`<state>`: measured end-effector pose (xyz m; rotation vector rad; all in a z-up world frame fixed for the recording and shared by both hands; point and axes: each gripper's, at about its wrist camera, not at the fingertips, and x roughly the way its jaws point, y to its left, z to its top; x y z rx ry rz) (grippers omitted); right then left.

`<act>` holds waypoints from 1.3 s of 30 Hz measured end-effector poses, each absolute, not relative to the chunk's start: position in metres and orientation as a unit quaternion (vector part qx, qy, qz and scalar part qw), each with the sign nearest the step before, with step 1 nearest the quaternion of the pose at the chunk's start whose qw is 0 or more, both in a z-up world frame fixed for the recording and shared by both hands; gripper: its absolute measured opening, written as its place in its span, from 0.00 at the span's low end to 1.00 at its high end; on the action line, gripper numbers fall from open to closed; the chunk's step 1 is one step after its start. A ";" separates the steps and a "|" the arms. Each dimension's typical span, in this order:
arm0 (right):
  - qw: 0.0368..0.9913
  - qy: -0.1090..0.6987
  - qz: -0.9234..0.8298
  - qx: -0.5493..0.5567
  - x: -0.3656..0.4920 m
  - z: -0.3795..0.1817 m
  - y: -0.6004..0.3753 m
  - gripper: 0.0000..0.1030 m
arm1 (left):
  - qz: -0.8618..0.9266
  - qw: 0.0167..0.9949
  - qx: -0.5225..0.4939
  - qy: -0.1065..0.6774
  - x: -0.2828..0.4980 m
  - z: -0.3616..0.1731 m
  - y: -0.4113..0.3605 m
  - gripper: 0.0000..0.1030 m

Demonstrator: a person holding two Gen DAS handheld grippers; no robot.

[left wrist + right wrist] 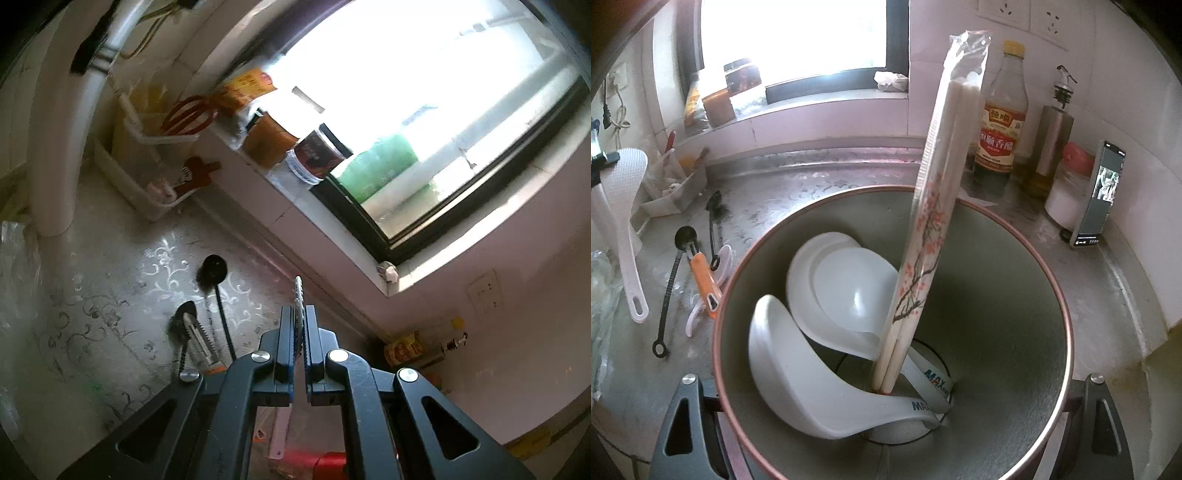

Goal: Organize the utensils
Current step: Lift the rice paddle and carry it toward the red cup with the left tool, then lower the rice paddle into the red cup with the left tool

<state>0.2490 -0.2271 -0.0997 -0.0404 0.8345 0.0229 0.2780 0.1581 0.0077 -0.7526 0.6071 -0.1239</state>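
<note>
My left gripper (298,314) is shut on a thin white rice paddle (298,291), seen edge-on between the jaws and held above the counter. The same paddle (620,184) shows at the left of the right wrist view, handle hanging down. My right gripper (894,391) is shut on a round metal container (1067,321) with a pink rim, one finger on each side. Inside it lie two white spoons (783,350) and a wrapped pack of chopsticks (938,184) standing upright. A black measuring spoon (683,238) and an orange peeler (703,273) lie on the counter.
A white caddy (676,192) with several utensils stands at the back left under the window sill. A vinegar bottle (997,125), an oil bottle (1049,147) and a propped phone (1097,195) stand at the back right. Jars (314,155) sit on the sill.
</note>
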 end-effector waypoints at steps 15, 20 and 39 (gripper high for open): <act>0.915 0.402 0.025 -0.022 0.251 -0.100 -0.227 0.87 | -0.088 0.920 -0.301 0.236 0.253 0.083 0.116 0.03; 0.915 0.401 0.029 -0.023 0.253 -0.100 -0.226 0.87 | -0.128 0.923 -0.288 0.223 0.248 0.104 0.094 0.03; 0.916 0.400 0.037 -0.026 0.252 -0.101 -0.228 0.87 | -0.249 0.926 -0.204 0.199 0.245 0.134 0.001 0.03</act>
